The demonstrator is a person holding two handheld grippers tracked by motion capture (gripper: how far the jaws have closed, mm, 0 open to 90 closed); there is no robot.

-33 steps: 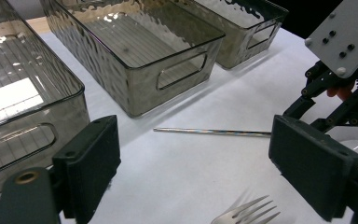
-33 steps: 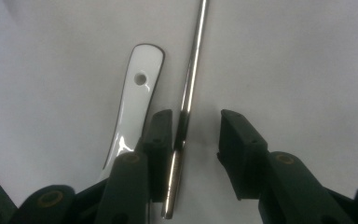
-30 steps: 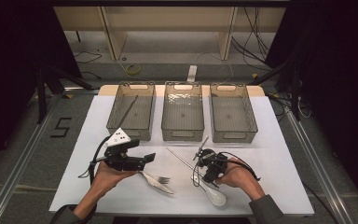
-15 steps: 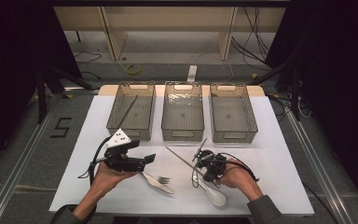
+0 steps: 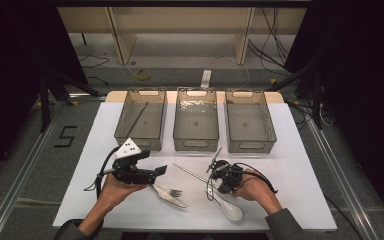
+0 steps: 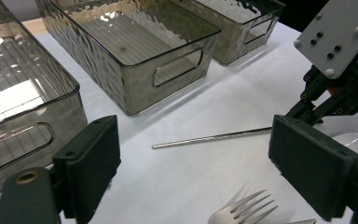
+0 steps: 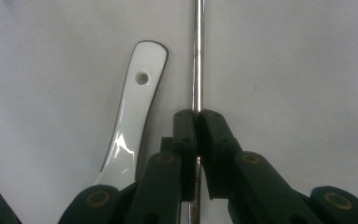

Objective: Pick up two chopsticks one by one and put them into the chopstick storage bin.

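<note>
Right hand-held gripper [image 7: 197,116] has just closed on the metal chopstick [image 7: 197,56], apparently flat on the surface [image 7: 298,70], its length running straight ahead.

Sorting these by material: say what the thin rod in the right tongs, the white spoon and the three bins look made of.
Thin rod: likely polished steel, with a bright mirror streak.
White spoon: glossy ceramic or melamine; sharp highlight, dark rim edge.
Three bins: smoky clear plastic, see-through with rippled walls.
</note>
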